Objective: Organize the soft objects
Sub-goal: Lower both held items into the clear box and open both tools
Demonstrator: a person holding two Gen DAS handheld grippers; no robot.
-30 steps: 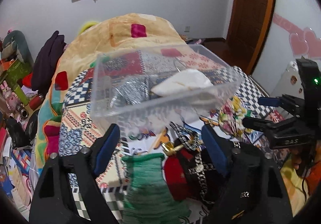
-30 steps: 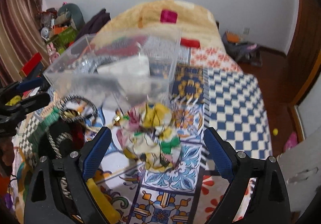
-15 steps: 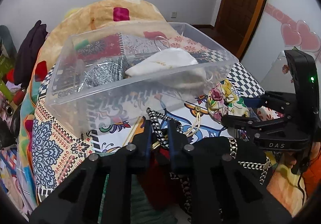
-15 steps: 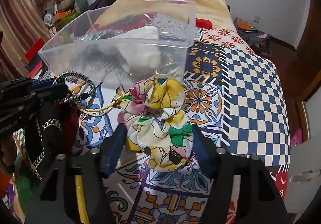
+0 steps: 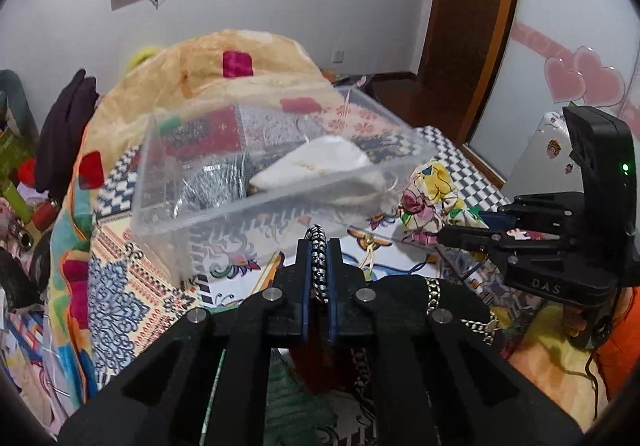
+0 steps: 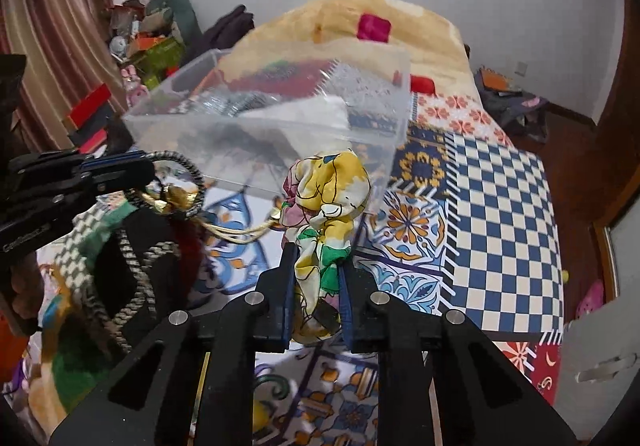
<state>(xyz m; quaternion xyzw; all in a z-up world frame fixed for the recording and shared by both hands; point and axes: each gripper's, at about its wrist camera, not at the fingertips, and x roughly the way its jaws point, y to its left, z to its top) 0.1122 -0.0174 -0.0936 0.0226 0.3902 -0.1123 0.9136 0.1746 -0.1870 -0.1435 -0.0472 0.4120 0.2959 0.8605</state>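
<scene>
Inside, clear bin (image 5: 280, 206) holds white pouch (image 5: 320, 166).

clear rectangular plastic bin (image 6: 280, 134) blocks the way just ahead; blue-and-white checkered bedspread (image 6: 504, 222) to its right lies open.

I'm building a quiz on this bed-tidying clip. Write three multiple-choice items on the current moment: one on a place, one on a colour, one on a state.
1. Where is the white pouch?
A. inside the clear bin
B. on the floor
C. in the right gripper

2. The main colour of the floral cloth?
A. black
B. yellow
C. purple

3. The left gripper is:
A. wide open
B. out of view
C. shut on the braided cord

Key: 1 A, the pouch shows through the bin's wall; 2 B, yellow dominates its folds; 3 C, the cord sits pinched between the closed fingers, as the right gripper clamps the cloth.
</scene>
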